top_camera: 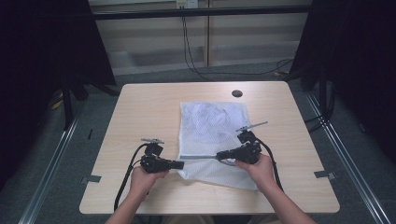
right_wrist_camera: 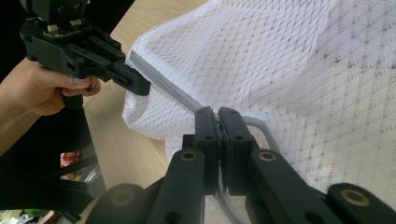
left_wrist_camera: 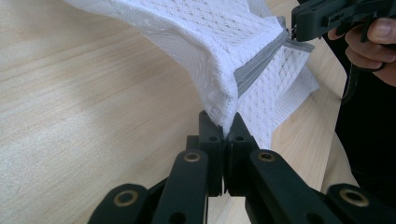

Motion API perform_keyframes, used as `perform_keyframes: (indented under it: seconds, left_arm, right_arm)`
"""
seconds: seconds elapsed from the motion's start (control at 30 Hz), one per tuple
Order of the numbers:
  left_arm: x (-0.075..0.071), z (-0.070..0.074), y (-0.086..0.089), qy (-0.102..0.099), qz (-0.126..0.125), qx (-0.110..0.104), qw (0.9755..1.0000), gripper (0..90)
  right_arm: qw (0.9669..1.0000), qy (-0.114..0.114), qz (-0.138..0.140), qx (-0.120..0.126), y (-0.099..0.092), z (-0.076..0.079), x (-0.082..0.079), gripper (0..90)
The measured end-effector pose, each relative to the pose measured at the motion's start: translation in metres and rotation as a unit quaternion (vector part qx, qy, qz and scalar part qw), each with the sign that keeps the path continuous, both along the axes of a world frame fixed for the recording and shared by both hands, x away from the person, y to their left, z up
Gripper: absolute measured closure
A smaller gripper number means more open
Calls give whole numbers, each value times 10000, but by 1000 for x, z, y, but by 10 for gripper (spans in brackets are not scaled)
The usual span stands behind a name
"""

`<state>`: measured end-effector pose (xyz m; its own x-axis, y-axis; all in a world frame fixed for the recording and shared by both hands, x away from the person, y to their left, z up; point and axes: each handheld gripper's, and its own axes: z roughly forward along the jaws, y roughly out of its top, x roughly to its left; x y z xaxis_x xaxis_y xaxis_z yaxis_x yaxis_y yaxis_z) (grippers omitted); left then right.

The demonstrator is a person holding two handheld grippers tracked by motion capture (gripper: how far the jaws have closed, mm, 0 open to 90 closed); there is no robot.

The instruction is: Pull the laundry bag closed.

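A white mesh bag (top_camera: 212, 123) lies on the wooden table (top_camera: 149, 107), its grey zipper (top_camera: 198, 158) running along the near end. My left gripper (top_camera: 182, 164) is shut on the bag's left corner at the zipper's end, and the mesh (left_wrist_camera: 224, 37) rises lifted from its jaws (left_wrist_camera: 223, 122). My right gripper (top_camera: 218, 155) is shut on the zipper farther right, pinching the grey strip (right_wrist_camera: 163, 84) at its tips (right_wrist_camera: 215, 114). The zipper is stretched taut between the two. The left gripper (right_wrist_camera: 142, 87) faces the right one; the right gripper (left_wrist_camera: 295, 30) shows at the far end of the zipper (left_wrist_camera: 259, 65).
A dark round cable hole (top_camera: 237, 93) sits near the table's far edge. Black curtains hang at both sides, and cables (top_camera: 196, 70) trail over the floor behind. Metal rails (top_camera: 51, 158) run along the floor on each side of the table.
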<state>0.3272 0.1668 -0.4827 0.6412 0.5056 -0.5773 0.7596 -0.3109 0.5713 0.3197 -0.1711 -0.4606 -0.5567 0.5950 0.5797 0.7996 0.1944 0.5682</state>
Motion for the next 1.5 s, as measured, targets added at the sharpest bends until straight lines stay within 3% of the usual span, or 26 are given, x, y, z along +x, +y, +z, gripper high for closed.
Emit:
perform_keyframes:
  seconds: [1.5]
  left_arm:
    - [2,3,8,-5,65,2,10000,886]
  right_arm:
    - [9998,-28,-177,110,-22,-2,-2,869]
